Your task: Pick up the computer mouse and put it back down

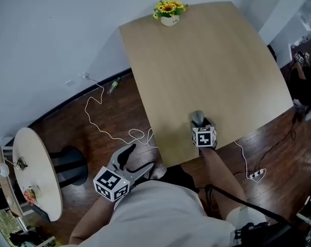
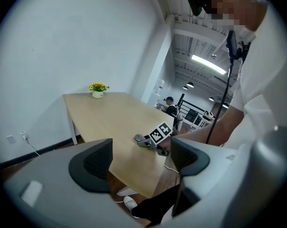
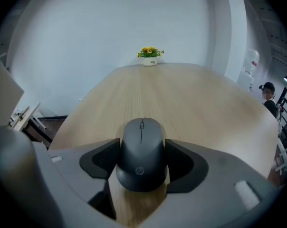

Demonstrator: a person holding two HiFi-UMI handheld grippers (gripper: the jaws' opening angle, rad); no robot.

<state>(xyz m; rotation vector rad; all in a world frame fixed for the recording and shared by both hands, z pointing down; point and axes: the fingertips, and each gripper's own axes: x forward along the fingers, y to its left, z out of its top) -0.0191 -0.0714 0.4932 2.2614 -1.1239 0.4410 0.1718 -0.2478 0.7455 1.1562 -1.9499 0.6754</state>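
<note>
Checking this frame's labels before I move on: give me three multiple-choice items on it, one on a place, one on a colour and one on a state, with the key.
1. Where does the flower pot stand on the table?
A. at its far edge
B. in its middle
C. at its near edge

2. What colour is the computer mouse?
A. white
B. dark grey
C. red

3. How is the right gripper?
A. open and empty
B. shut on nothing
C. shut on the computer mouse

Key:
1 A, the pot sits at the edge farthest from the person.
2 B, its shell shows dark grey in the right gripper view.
3 C, both jaws press against the mouse's sides.
</note>
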